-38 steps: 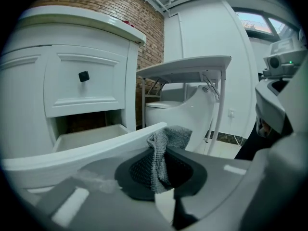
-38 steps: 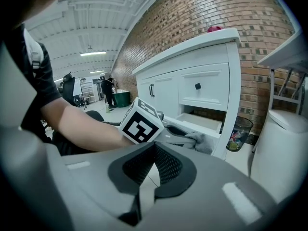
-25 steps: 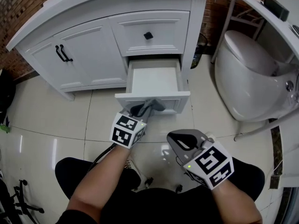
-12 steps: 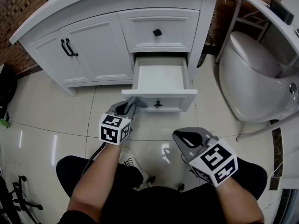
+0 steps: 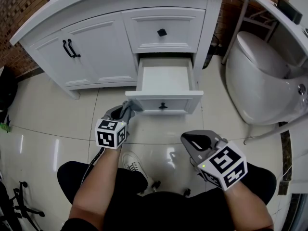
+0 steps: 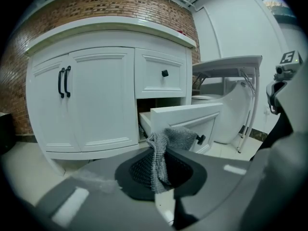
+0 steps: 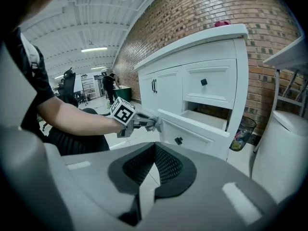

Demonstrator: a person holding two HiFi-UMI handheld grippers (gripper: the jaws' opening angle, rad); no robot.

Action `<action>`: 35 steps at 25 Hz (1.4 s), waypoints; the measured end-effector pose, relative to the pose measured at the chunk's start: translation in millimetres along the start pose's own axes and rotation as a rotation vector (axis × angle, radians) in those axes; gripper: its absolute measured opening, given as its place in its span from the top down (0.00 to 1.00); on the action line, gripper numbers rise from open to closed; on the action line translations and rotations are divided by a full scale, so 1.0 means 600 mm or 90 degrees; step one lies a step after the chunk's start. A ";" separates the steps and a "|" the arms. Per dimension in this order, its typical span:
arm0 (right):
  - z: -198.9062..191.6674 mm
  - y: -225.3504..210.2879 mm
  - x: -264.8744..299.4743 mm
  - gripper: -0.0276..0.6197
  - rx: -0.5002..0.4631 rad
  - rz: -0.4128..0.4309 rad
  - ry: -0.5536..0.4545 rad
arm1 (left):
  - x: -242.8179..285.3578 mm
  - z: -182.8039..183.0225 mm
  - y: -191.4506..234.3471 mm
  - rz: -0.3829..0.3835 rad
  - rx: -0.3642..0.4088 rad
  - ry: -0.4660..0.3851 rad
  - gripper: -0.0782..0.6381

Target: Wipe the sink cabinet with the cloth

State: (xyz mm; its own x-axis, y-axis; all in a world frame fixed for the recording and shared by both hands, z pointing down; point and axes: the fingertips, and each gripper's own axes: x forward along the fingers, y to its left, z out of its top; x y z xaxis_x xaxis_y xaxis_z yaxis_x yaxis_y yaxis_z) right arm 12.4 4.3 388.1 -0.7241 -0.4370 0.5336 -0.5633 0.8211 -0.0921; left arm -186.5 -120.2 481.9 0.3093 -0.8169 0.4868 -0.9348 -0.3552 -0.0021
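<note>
sink cabinet (image 5: 96, 52), white, across the upper half of the head view, against a brick wall (image 5: 19, 4); double doors at left with two black bar handles (image 5: 71, 48), shut upper drawer (image 5: 163, 30) at right with a black knob

lower drawer (image 5: 166, 81), standing open at the centre of the head view, inside white and bare, black knob on its front panel

cloth (image 5: 130, 107), grey, knitted, pinched in the left tongs (image 5: 124, 112), centre-left of the head view, right at the left end of the lower drawer's front panel; in the left gripper view it hangs bunched between the dark pads, upper fold seen against the drawer front; whether it presses on the panel cannot be told

right tongs (image 5: 191, 141), lower right of centre in the head view, over the floor, well apart from the cabinet; tips drawn together, nothing between them

toilet (image 5: 260, 81), white, lid down, right edge of the head view, beside the cabinet

waste bin (image 7: 240, 134), dark mesh, coloured scraps inside, lower right of the right gripper view, between cabinet and toilet

floor (image 5: 48, 124), pale glossy tiles, lower half of the head view

shoe (image 5: 132, 162), white, bottom centre of the head view, below the left tongs
</note>
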 end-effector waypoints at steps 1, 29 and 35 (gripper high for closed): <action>0.000 -0.001 -0.001 0.95 0.000 -0.001 -0.002 | 0.003 -0.004 -0.008 -0.005 0.006 0.003 0.84; -0.015 -0.013 -0.019 0.95 0.020 0.001 -0.013 | 0.212 -0.046 -0.337 -0.212 0.112 0.049 0.84; -0.010 -0.001 -0.015 0.95 0.010 0.009 -0.011 | 0.188 -0.065 -0.276 -0.182 0.115 0.063 0.84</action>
State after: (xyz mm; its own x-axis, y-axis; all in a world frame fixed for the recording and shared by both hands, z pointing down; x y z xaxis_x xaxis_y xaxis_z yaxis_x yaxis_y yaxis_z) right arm 21.4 10.1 388.4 -0.7389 -0.4312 0.5178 -0.5587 0.8216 -0.1131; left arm -4.0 -135.9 571.2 0.5275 -0.6276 0.5725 -0.7642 -0.6450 -0.0030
